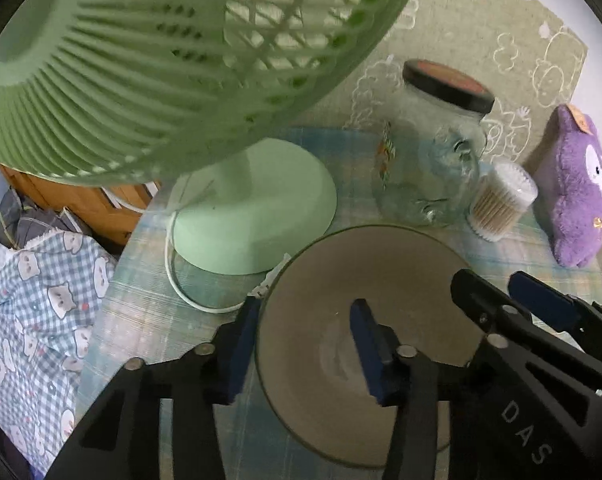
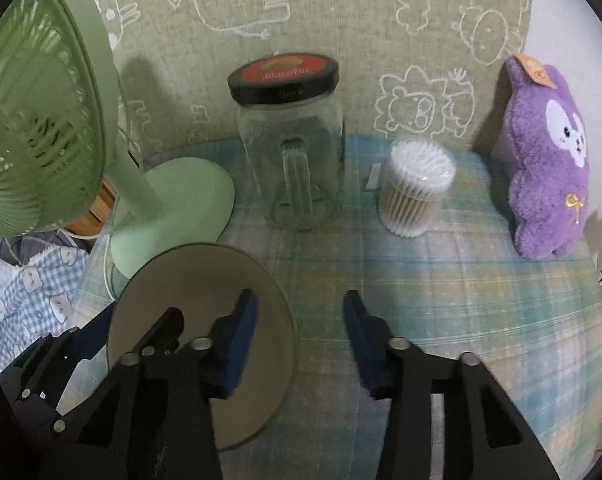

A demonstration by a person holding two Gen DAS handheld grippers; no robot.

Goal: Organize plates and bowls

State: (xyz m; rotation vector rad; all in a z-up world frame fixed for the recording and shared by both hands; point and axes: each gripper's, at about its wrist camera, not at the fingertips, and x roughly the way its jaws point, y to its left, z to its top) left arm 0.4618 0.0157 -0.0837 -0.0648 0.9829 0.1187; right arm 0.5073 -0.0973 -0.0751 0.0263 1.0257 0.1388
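We see the grey bowl low in the centre of the left wrist view, on the plaid tablecloth. Our left gripper straddles its rim, jaws apart, one blue pad outside the wall and the other inside the bowl; whether they press the rim we cannot tell. In the right wrist view the bowl sits at lower left, and our right gripper has its jaws apart, the left finger over the bowl's edge, the right over cloth. Above the bowl stand the green fan, a lidded glass jar, a tub of cotton swabs and, far right, a purple plush toy.
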